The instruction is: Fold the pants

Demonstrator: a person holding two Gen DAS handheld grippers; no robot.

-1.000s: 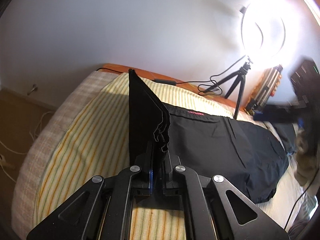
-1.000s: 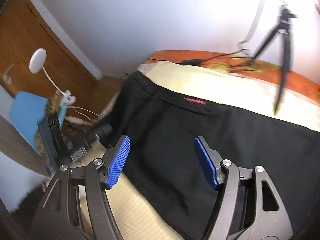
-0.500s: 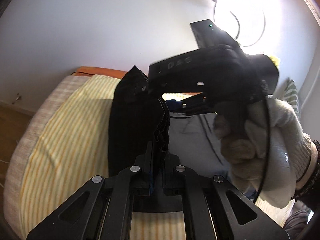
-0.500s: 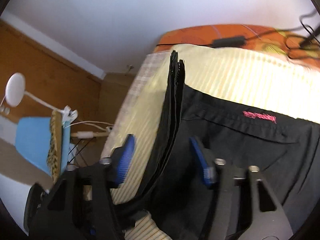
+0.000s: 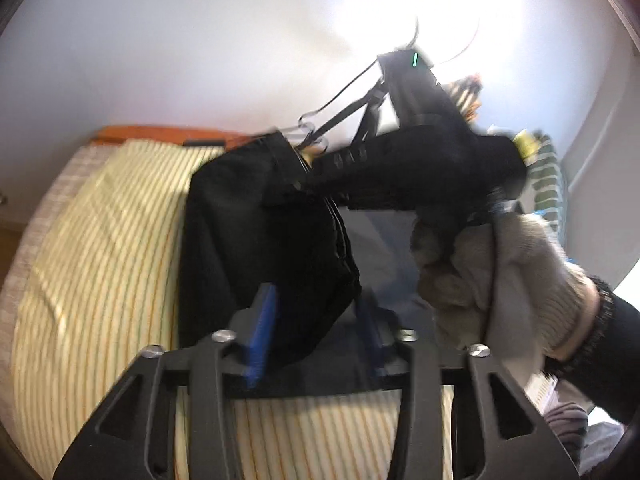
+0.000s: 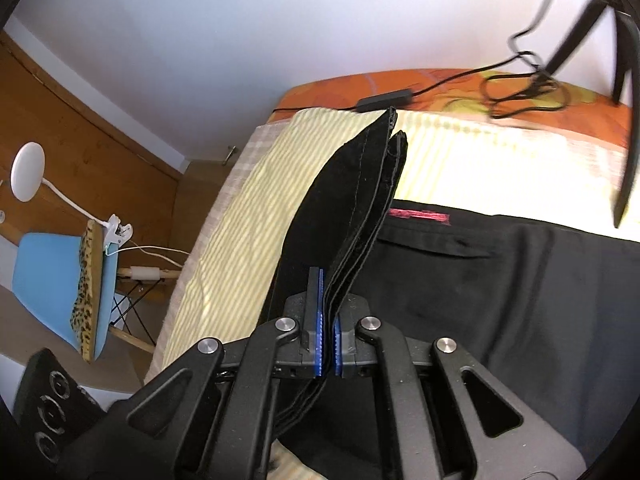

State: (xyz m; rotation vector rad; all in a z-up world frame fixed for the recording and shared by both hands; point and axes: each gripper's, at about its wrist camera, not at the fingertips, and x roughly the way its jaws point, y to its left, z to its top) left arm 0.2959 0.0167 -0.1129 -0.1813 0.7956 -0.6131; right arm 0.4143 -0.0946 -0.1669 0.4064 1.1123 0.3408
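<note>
Black pants (image 6: 500, 280) lie on a yellow striped bed (image 6: 248, 200), with a red label at the waistband. My right gripper (image 6: 328, 354) is shut on the raised waistband edge (image 6: 360, 200), which stands up in layers. In the left wrist view my left gripper (image 5: 316, 332) is open, its blue pads on either side of the bunched black cloth (image 5: 260, 240). The right gripper body (image 5: 420, 168) and a gloved hand (image 5: 500, 280) are close on the right, by the same fold.
A tripod (image 6: 624, 80) with cables stands on the orange headboard shelf (image 6: 440, 84). A blue chair (image 6: 56, 280) and white lamp (image 6: 26, 176) stand left of the bed. A bright ring light (image 5: 432, 12) glares on the wall.
My right gripper came over and closed on the raised waistband edge. My left gripper, shut on that cloth before, has opened.
</note>
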